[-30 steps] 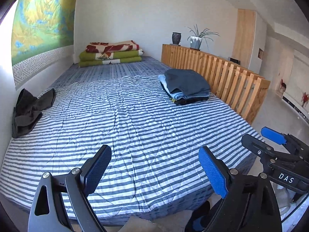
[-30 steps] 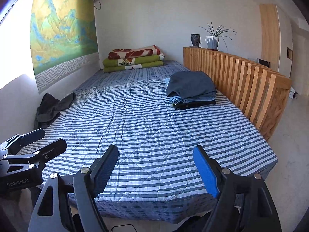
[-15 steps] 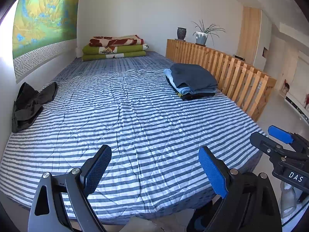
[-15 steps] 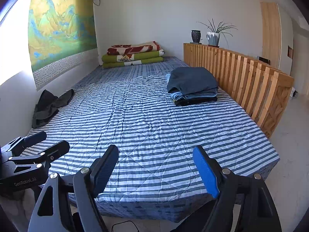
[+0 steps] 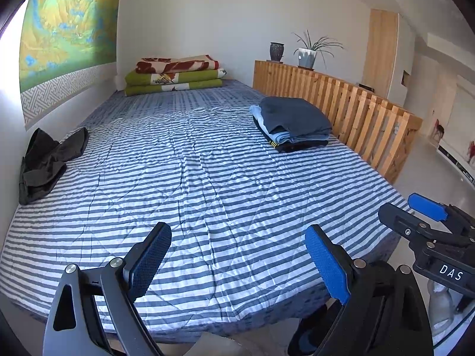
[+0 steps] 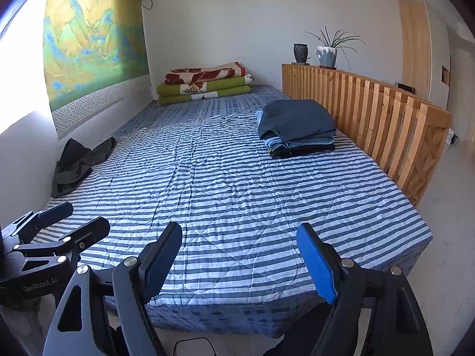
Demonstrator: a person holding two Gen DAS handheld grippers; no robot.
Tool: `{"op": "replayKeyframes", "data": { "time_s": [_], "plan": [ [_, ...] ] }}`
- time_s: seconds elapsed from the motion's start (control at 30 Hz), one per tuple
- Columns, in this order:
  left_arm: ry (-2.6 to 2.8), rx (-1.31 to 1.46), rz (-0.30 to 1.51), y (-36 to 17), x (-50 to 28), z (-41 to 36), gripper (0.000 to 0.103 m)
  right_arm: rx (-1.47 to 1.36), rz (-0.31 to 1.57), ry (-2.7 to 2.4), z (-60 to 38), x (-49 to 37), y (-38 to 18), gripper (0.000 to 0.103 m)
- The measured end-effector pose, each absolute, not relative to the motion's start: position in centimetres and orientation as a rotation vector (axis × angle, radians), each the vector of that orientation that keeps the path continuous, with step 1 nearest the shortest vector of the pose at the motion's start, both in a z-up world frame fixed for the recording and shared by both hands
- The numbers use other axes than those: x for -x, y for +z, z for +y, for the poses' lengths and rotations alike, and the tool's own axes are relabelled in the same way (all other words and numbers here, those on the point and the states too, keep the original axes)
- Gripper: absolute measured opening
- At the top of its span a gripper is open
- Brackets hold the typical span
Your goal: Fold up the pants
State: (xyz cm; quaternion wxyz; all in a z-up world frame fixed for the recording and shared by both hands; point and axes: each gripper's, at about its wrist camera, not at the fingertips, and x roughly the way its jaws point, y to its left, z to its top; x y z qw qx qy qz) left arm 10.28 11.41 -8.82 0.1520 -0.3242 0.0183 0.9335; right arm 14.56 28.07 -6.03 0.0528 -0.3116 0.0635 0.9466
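A crumpled pair of dark pants [image 5: 47,157] [image 6: 78,161] lies at the bed's left edge against the wall. A stack of folded pants [image 5: 292,123] [image 6: 297,127] sits at the right side by the wooden rail. My left gripper [image 5: 239,262] hovers open over the foot of the striped bed [image 5: 193,178], holding nothing. My right gripper [image 6: 239,262] is open too and empty, also above the foot end of the bed [image 6: 237,184]. Each gripper shows in the other's view, the right gripper [image 5: 427,216] at right, the left gripper [image 6: 62,222] at left.
Folded blankets [image 5: 173,74] [image 6: 204,83] are piled at the head of the bed. A wooden slatted rail [image 5: 341,109] [image 6: 371,112] runs along the right side, with a vase [image 5: 276,51] and a potted plant [image 5: 307,56] on top. A wall hanging [image 6: 89,56] covers the left wall.
Both grippers have tilted up and shifted slightly, so the bed and far wall sit lower in view. Both stay open and nothing on the bed has moved.
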Motion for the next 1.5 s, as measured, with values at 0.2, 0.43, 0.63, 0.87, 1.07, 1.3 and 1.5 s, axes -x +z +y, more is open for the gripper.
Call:
{"op": "replayKeyframes", "data": {
  "time_s": [0.2,0.43,0.63,0.87,1.07,1.3,1.5],
  "plan": [
    [2.687,0.938,0.053,-9.0,-10.3,11.1,0.094,0.960,0.190,2.877,27.8,-14.4,-6.4,0.076],
    [2.695,0.947,0.050,-9.3,-10.1,11.1,0.094,0.970,0.192,2.870,27.8,-14.1,-6.6,0.076],
    [2.700,0.961,0.043,-9.6,-9.8,10.6,0.094,0.988,0.194,2.867,28.0,-13.7,-7.0,0.076],
    [2.704,0.973,0.044,-9.8,-9.4,10.7,0.094,0.995,0.201,2.863,27.9,-13.5,-7.1,0.076],
    [2.700,0.975,0.048,-9.9,-9.2,10.8,0.094,0.999,0.207,2.860,28.2,-13.4,-7.2,0.076],
    [2.698,0.971,0.053,-9.8,-9.2,10.9,0.094,1.000,0.209,2.861,28.3,-13.4,-7.3,0.076],
    [2.697,0.967,0.059,-9.7,-9.1,11.1,0.094,1.001,0.208,2.860,28.3,-13.3,-7.2,0.076]
  ]
}}
